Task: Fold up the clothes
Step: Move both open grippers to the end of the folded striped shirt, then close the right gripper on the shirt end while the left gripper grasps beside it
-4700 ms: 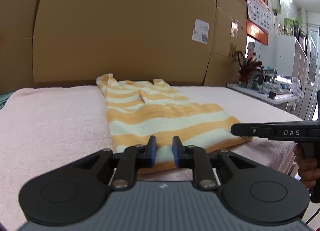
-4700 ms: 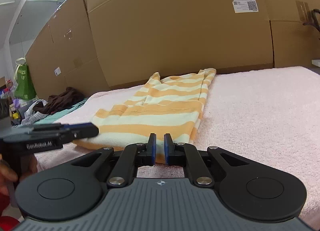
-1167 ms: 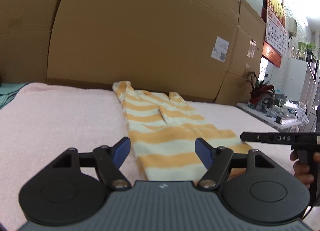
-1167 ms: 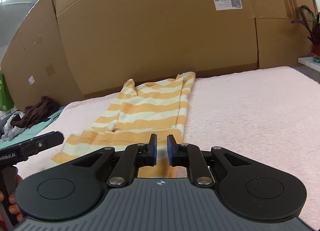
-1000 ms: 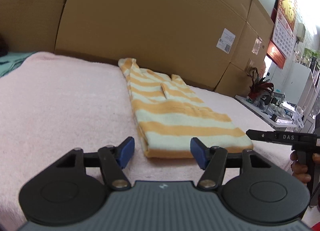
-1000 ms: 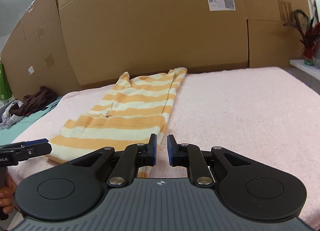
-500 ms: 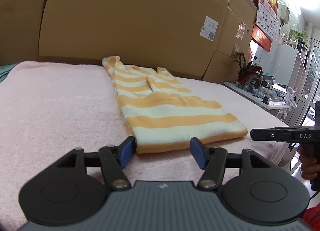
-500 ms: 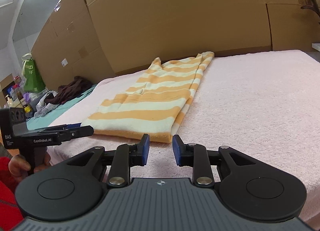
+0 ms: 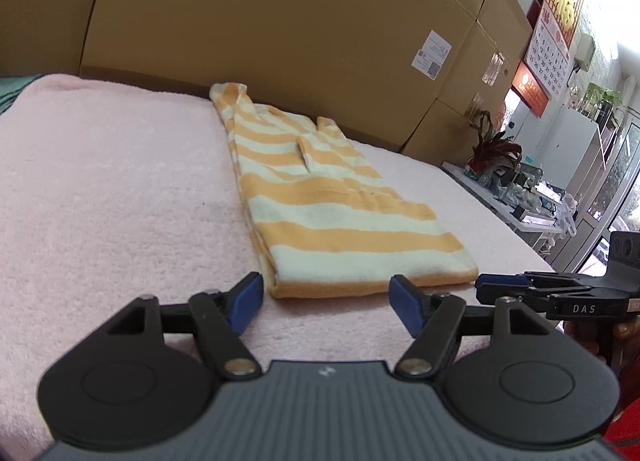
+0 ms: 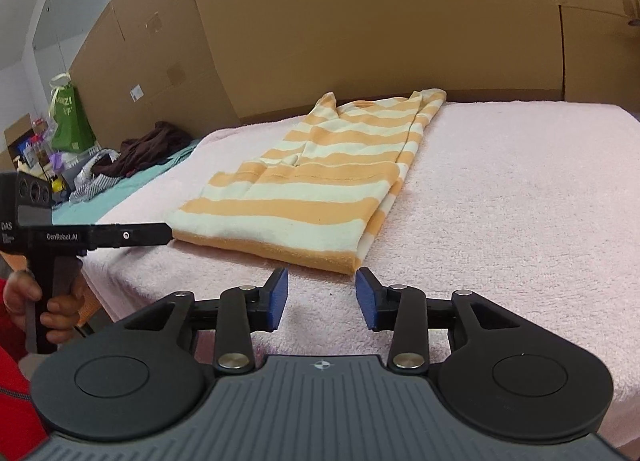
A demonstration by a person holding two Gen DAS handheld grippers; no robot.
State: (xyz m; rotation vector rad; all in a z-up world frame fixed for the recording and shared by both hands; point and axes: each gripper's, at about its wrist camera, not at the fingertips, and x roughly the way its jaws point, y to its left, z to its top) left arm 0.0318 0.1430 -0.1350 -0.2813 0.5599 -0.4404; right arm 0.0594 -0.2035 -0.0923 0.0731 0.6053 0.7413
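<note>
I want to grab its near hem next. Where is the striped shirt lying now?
The striped shirt lies flat on the pink towel, its near hem just beyond the open left gripper, cardboard boxes behind.

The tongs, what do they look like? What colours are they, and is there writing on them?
Both tongs are black with blue pads at the tips, round black discs at the base and a ribbed grey body. The left tongs show "GenRobot.AI" and "DAS" in white on the side. The right tongs show "DAS" too. The person wears a red sleeve.
</note>
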